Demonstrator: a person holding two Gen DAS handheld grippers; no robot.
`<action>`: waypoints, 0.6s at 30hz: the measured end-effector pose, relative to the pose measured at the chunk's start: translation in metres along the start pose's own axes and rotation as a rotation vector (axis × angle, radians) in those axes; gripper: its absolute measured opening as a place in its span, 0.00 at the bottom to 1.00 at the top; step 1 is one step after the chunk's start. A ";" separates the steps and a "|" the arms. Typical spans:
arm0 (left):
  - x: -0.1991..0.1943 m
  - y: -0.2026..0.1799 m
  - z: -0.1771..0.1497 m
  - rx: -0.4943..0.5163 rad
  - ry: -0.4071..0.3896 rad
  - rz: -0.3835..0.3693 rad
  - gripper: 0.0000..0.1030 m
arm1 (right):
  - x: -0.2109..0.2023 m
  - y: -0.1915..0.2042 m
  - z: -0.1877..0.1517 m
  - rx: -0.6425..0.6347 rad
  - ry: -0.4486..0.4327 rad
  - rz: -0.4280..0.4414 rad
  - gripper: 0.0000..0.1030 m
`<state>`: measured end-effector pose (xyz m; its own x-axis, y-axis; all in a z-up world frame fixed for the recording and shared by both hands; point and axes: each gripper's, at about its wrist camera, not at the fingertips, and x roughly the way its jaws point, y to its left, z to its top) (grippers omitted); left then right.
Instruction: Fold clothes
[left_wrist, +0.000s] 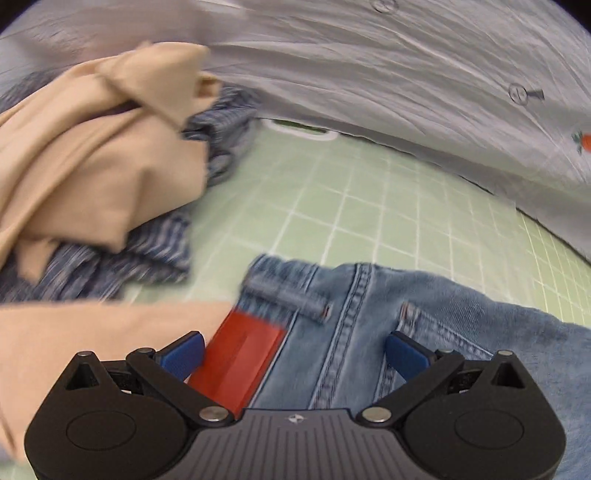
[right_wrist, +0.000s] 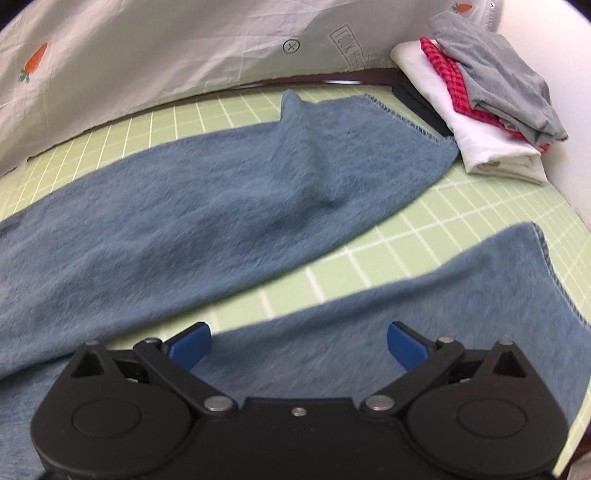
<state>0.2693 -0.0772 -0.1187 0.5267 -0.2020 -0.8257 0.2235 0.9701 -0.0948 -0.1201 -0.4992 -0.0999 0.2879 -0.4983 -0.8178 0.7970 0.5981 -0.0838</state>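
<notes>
Blue jeans lie spread on the green grid mat. In the left wrist view my left gripper (left_wrist: 295, 354) is open just above the waistband (left_wrist: 351, 325), near a belt loop and a red label (left_wrist: 240, 362). In the right wrist view my right gripper (right_wrist: 297, 347) is open and empty above the near jeans leg (right_wrist: 406, 314). The far leg (right_wrist: 221, 206) stretches across the mat (right_wrist: 461, 206) to the right. Nothing sits between either pair of fingers.
A pile of unfolded clothes, a beige garment (left_wrist: 92, 158) over striped blue fabric (left_wrist: 110, 266), lies at the left. A stack of folded clothes, white (right_wrist: 480, 140), red check and grey (right_wrist: 498, 74), sits at the far right. A white wrinkled sheet (right_wrist: 147, 55) hangs behind.
</notes>
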 end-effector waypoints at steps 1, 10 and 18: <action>0.001 0.001 -0.001 -0.003 -0.013 0.009 0.99 | -0.001 0.003 -0.002 0.011 0.008 -0.002 1.00; -0.001 0.017 -0.002 -0.048 -0.116 0.075 0.35 | -0.005 0.031 0.000 0.021 0.047 -0.033 1.00; -0.003 0.051 0.012 -0.092 -0.107 0.115 0.40 | -0.008 0.009 0.010 0.138 0.025 -0.024 1.00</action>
<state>0.2892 -0.0289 -0.1141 0.6299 -0.0971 -0.7706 0.0833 0.9949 -0.0572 -0.1099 -0.4956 -0.0881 0.2558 -0.4945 -0.8307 0.8693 0.4935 -0.0261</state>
